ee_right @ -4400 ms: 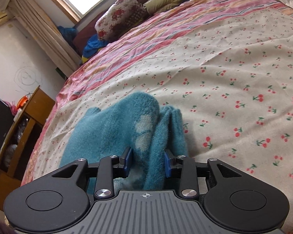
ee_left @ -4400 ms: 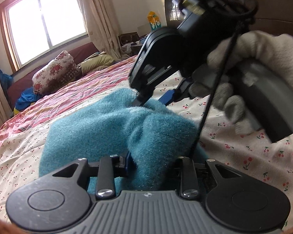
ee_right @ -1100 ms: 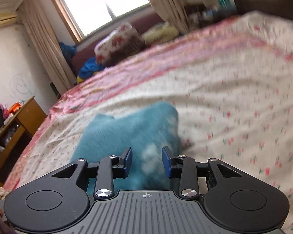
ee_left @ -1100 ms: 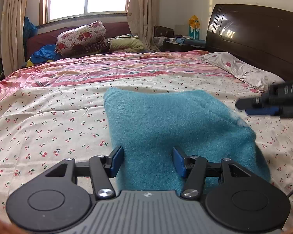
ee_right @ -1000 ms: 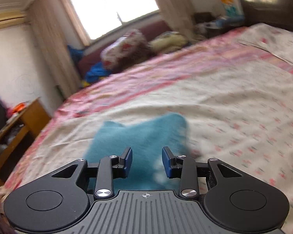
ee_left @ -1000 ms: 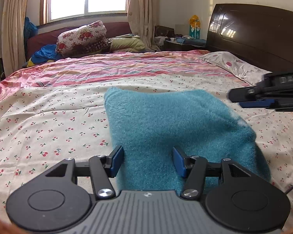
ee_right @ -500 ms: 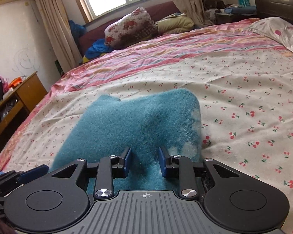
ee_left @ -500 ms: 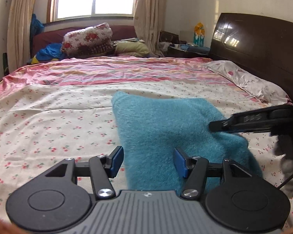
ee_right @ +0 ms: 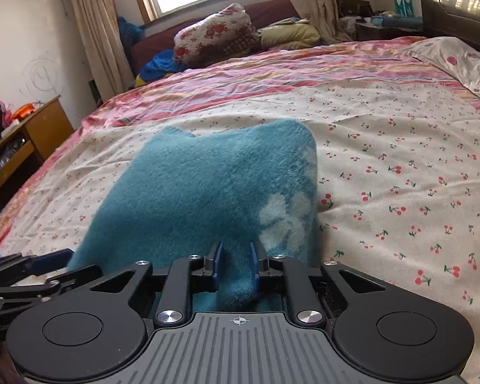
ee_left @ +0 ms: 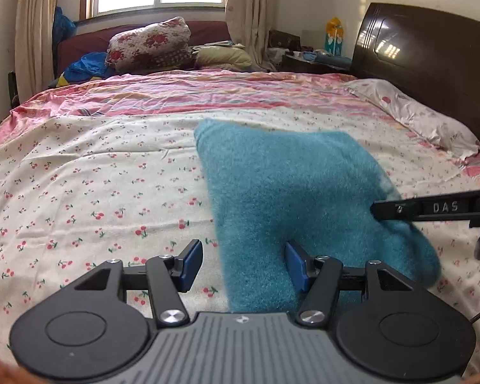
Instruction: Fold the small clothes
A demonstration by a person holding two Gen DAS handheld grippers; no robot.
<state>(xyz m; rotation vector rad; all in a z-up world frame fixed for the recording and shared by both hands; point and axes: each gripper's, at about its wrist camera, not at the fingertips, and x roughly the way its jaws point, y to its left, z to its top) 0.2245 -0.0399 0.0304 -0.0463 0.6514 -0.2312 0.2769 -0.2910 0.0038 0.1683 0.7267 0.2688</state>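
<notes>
A fuzzy teal garment (ee_left: 288,185) lies flat on the cherry-print bed sheet (ee_left: 80,176); the right wrist view shows pale patches on its right side (ee_right: 201,185). My left gripper (ee_left: 243,252) is open at the garment's near left corner, the cloth's left edge running between its fingers without either pad pressing it. My right gripper (ee_right: 235,256) is closing, and a raised fold of the garment's near edge is pinched between its blue pads. One finger of the right gripper (ee_left: 432,208) reaches in from the right over the cloth. The left gripper (ee_right: 32,265) shows at the lower left.
A dark wooden headboard (ee_left: 432,64) and a pillow (ee_left: 416,112) stand on the right. A floral bundle (ee_left: 147,44) and other bedding lie under the window at the far side. A wooden desk (ee_right: 25,128) stands left of the bed. Bare sheet surrounds the garment.
The right gripper sank to the garment's near edge and its jaws narrowed onto a fold of cloth. Its finger reached further into the left wrist view. The left gripper's jaws stayed as wide.
</notes>
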